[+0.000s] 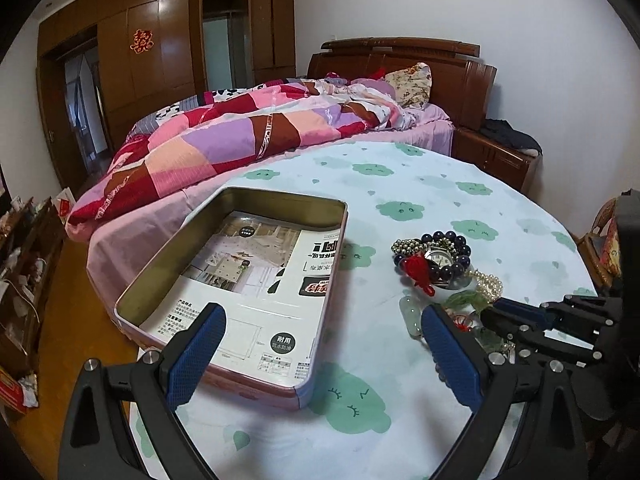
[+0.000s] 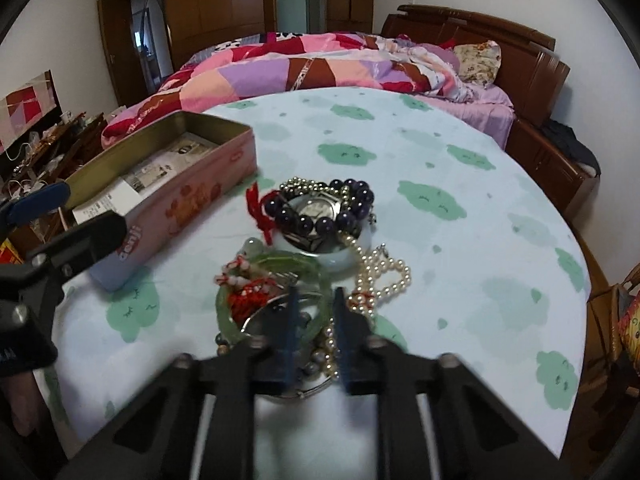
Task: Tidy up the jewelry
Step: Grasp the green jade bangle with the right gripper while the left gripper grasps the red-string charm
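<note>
Left wrist view: left gripper (image 1: 320,344) hangs low over the table's cloud-print cloth (image 1: 440,184), fingers spread wide, nothing between them
Tin from here: open tin (image 1: 240,280) sits just ahead and left, only a printed paper sheet in the bottom, no jewelry in it yet
Pile from here: jewelry heap lies right of the tin and apart from it; dark bead bracelet (image 1: 448,240), watch (image 1: 435,258) and red tassel (image 1: 418,270) are tangled on top
Risk one: the left finger hangs right over the tin's near rim; I'd judge a careless swing could knock the tin towards the table edge

Right wrist view: right gripper (image 2: 314,340) is down over the near end of the heap, fingers narrowed to a small gap
Grip call: blurred here, so I cannot tell whether they pinch the green bangle (image 2: 276,288) or just straddle it
Neighbours: pearl strand (image 2: 384,276) touches the bangle and runs under the finger; red cord knot (image 2: 248,300) lies across it
Risk two: a lift now would likely drag pearls or cord along
Risk three: smooth bangle, thin pinch, so it may slip and drop on the way to the tin
</note>
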Demonstrator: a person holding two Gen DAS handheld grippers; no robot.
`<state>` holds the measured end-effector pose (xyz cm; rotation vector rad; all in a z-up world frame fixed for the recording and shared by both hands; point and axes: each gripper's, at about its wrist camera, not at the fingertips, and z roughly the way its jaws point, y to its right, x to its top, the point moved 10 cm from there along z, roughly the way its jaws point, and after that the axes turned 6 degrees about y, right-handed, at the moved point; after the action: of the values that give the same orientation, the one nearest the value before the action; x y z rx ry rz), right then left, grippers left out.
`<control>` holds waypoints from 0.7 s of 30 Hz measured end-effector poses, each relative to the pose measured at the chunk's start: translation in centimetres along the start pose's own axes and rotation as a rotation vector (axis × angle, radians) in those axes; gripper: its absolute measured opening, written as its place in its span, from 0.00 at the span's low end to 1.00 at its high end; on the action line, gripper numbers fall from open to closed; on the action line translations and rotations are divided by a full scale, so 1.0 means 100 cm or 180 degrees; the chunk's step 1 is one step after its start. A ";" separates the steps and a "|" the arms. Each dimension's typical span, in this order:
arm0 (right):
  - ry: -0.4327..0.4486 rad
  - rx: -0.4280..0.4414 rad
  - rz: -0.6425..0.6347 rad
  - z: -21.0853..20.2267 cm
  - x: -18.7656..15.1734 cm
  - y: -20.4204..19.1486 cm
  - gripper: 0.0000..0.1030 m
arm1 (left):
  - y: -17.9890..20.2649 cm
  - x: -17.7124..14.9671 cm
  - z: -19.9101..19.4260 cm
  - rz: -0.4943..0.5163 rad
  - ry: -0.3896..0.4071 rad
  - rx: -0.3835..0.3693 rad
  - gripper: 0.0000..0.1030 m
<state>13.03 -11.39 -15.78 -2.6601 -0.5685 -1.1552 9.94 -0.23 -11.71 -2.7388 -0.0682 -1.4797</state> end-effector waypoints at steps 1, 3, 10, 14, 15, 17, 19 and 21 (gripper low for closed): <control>0.0012 0.0021 -0.0007 -0.001 0.002 -0.002 0.10 | 0.000 0.000 0.001 -0.0017 -0.0005 -0.0004 0.95; 0.0051 0.0062 0.0013 -0.004 0.004 -0.003 0.08 | -0.002 -0.001 0.002 -0.0051 -0.0017 -0.0012 0.95; 0.0283 0.0173 0.0134 -0.023 0.020 -0.002 0.08 | -0.008 -0.001 0.003 -0.0187 -0.0036 -0.0029 0.95; 0.0362 0.0214 0.0214 -0.030 0.032 0.001 0.08 | -0.009 -0.001 0.003 -0.0190 -0.0034 -0.0023 0.95; 0.0373 0.0221 0.0228 -0.031 0.035 0.002 0.08 | -0.009 -0.001 0.003 -0.0188 -0.0032 -0.0021 0.95; 0.0398 0.0232 0.0230 -0.031 0.040 0.004 0.08 | -0.009 -0.001 0.004 -0.0185 -0.0031 -0.0028 0.95; 0.0423 0.0256 0.0247 -0.033 0.044 0.004 0.08 | -0.009 0.000 0.006 -0.0184 -0.0042 -0.0050 0.95; 0.0459 0.0277 0.0275 -0.036 0.051 0.005 0.08 | -0.007 0.001 0.007 -0.0151 -0.0041 -0.0057 0.95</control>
<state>14.03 -11.56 -9.63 -2.4781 -0.4630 -1.2547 10.55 0.56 -12.05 -2.7799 -0.1220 -1.4812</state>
